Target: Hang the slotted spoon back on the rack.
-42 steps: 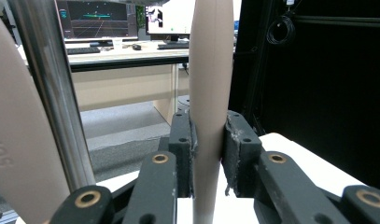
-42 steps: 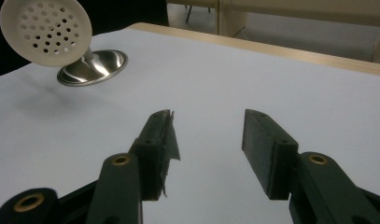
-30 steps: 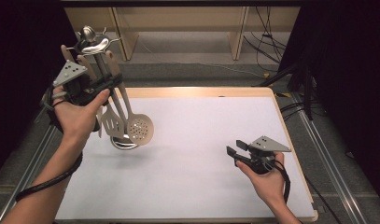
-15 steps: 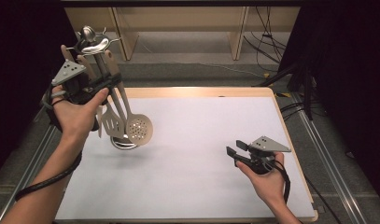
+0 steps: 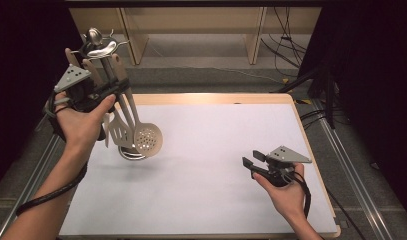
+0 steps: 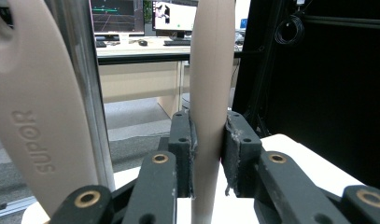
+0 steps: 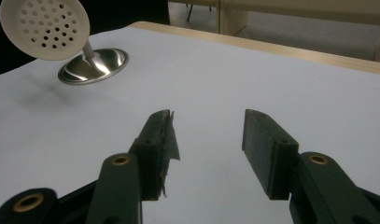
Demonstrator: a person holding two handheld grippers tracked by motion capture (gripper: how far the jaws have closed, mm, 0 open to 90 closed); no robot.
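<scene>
Your right gripper rested low on the white mat, jaws apart and empty. Your left gripper was clamped on one beige utensil handle, its ends cut off there. On the utensil stand beyond I counted one slotted turner and one skimmer; your hand hid other pieces.

A lab: black curtains around a paper-covered table, loose cables on the floor, monitors on a desk behind
</scene>
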